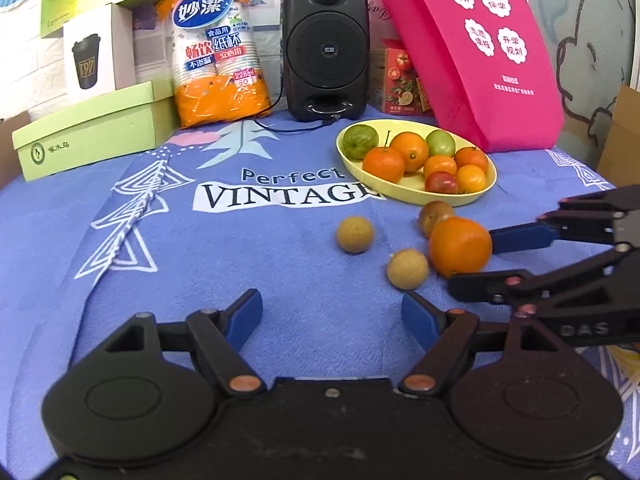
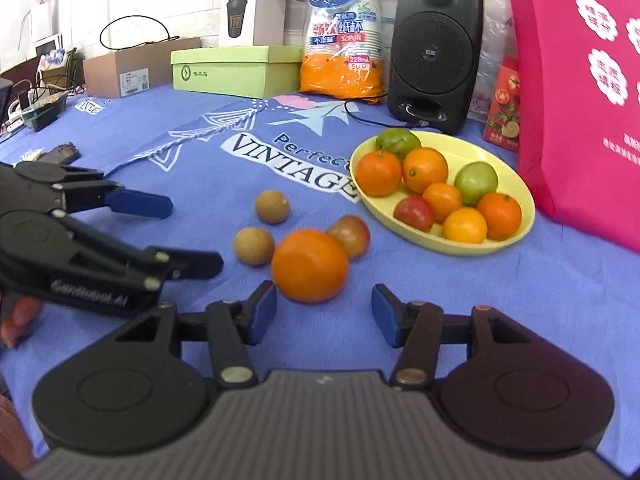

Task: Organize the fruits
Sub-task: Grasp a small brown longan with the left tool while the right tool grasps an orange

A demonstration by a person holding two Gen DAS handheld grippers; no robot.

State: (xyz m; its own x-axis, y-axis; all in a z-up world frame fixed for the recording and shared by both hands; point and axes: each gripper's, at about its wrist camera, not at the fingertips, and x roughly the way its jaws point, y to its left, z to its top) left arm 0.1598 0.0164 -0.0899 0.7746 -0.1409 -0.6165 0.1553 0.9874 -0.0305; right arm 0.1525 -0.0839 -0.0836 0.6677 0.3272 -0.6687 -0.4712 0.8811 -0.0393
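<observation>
My table's blue cloth (image 1: 256, 248) carries a yellow plate (image 1: 476, 196) w/ fruit, loose orange (image 1: 460, 246), 2 tan fruits (image 1: 355, 234), reddish fruit (image 1: 434, 213), speaker (image 1: 325, 48), cup pack (image 1: 218, 56), green box (image 1: 92, 130), pink bag (image 1: 480, 52).

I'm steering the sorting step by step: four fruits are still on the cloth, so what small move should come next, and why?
Probably ease the right gripper forward around the large orange: its jaws stand open and empty, the orange lies on the cloth just ahead of them, outside the yellow dish.
</observation>
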